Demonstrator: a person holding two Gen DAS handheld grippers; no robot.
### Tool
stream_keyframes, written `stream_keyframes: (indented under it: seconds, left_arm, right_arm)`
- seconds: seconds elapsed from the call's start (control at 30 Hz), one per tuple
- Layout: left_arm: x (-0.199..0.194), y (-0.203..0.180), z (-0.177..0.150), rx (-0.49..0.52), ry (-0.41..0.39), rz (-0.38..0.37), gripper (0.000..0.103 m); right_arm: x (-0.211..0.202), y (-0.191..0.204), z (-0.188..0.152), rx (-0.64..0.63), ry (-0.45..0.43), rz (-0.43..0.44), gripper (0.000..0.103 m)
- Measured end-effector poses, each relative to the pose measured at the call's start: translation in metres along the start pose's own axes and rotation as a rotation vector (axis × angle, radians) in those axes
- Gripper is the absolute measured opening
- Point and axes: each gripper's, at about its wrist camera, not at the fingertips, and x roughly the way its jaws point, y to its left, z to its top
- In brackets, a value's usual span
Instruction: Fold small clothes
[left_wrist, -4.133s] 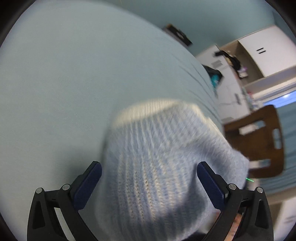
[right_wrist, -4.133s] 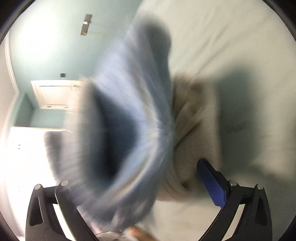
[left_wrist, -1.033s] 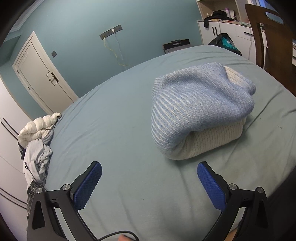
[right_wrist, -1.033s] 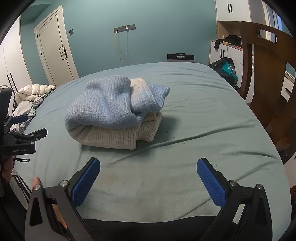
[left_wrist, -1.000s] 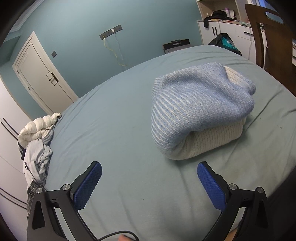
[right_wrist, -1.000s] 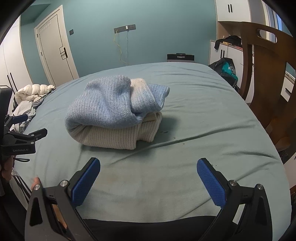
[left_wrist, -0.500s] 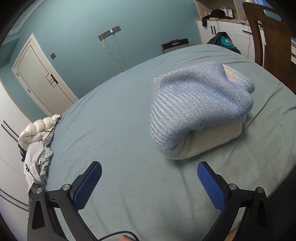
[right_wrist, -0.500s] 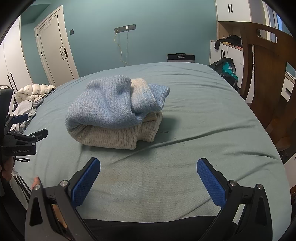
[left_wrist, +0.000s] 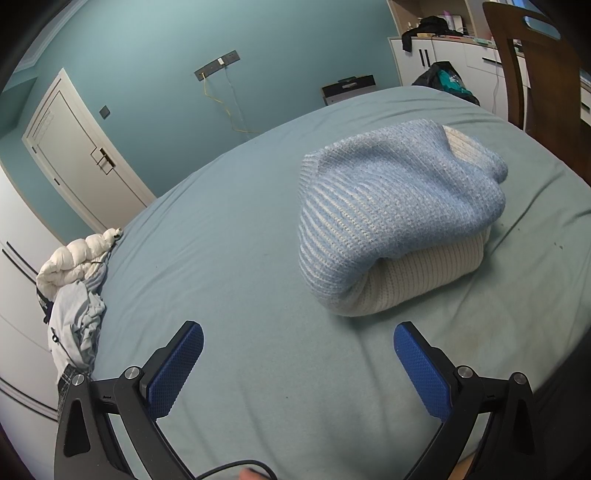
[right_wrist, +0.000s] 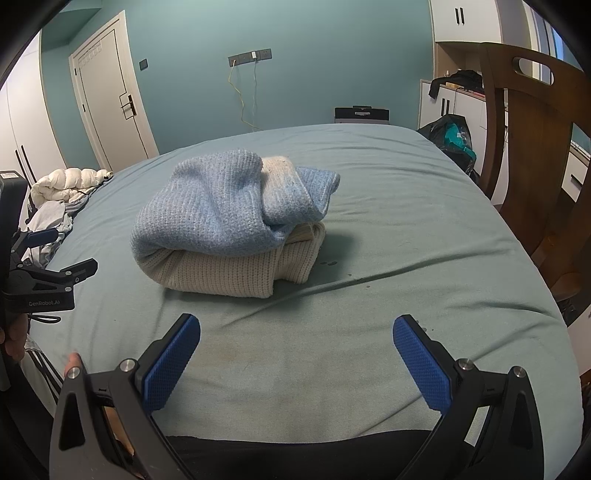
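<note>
2 grippers, left (left_wrist: 298, 347) and right (right_wrist: 296, 338), gape wide, empty | blue-and-cream knit sweater (right_wrist: 232, 229) folded on bed (right_wrist: 406, 236) | next: fetch another garment

1. Light blue ribbed knit sweater (left_wrist: 391, 206) (right_wrist: 221, 210), folded, lies on top of the stack, draping over it.
2. Cream ribbed knit sweater (left_wrist: 413, 273) (right_wrist: 229, 273), folded, underneath, resting on teal bed sheet (left_wrist: 221, 258) (right_wrist: 388, 258), mid-bed.

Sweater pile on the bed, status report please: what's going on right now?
Left gripper open, empty. Right gripper open, empty. Blue sweater folded atop cream sweater on bed. Nothing in the way.
</note>
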Motion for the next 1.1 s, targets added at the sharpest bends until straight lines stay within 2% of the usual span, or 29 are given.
stream_keyframes:
  seconds: [1.1]
  left_arm:
    - [0.0039, 0.0052, -0.0019, 0.023, 0.004, -0.006, 0.103]
  right_arm:
    - [-0.0009, 0.0018, -0.0007, -0.001, -0.002, -0.003, 0.102]
